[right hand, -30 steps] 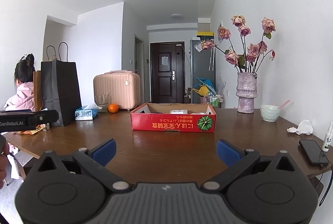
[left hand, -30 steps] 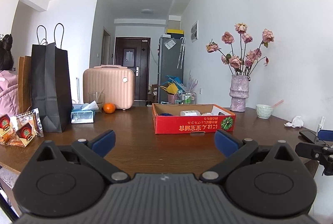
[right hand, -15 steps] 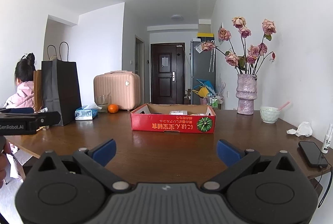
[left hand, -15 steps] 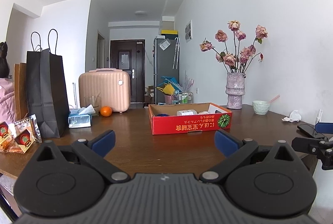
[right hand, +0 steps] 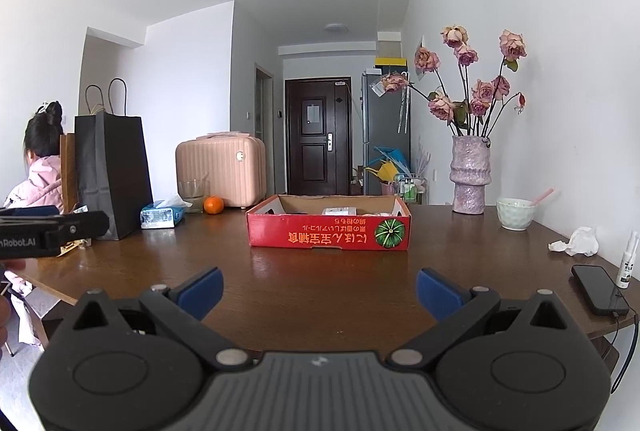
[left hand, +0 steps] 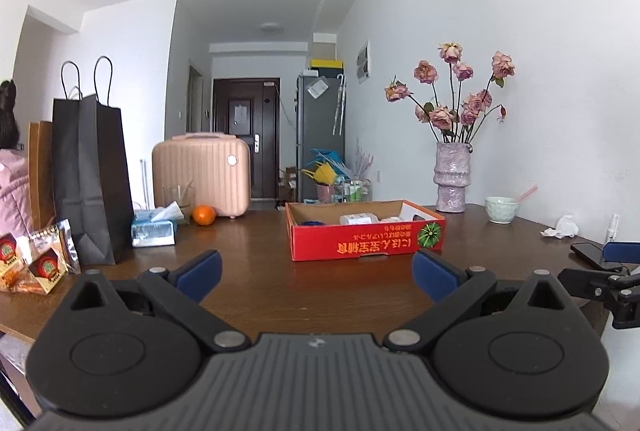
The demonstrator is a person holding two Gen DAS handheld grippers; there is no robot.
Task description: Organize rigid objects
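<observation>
Hovering over the near edge of the tabletop point(right hand: 320, 283), the left gripper point(left hand: 316, 273) and the right gripper point(right hand: 318, 287) both hold their blue fingers spread wide with nothing between them. The red cardboard box point(right hand: 328, 233) sits toward the middle of the tabletop, well apart from both, with a few small items inside, too small to tell. A phone point(right hand: 599, 289) lies at the right edge, and a black paper bag point(left hand: 90, 183) stands at the left edge.
</observation>
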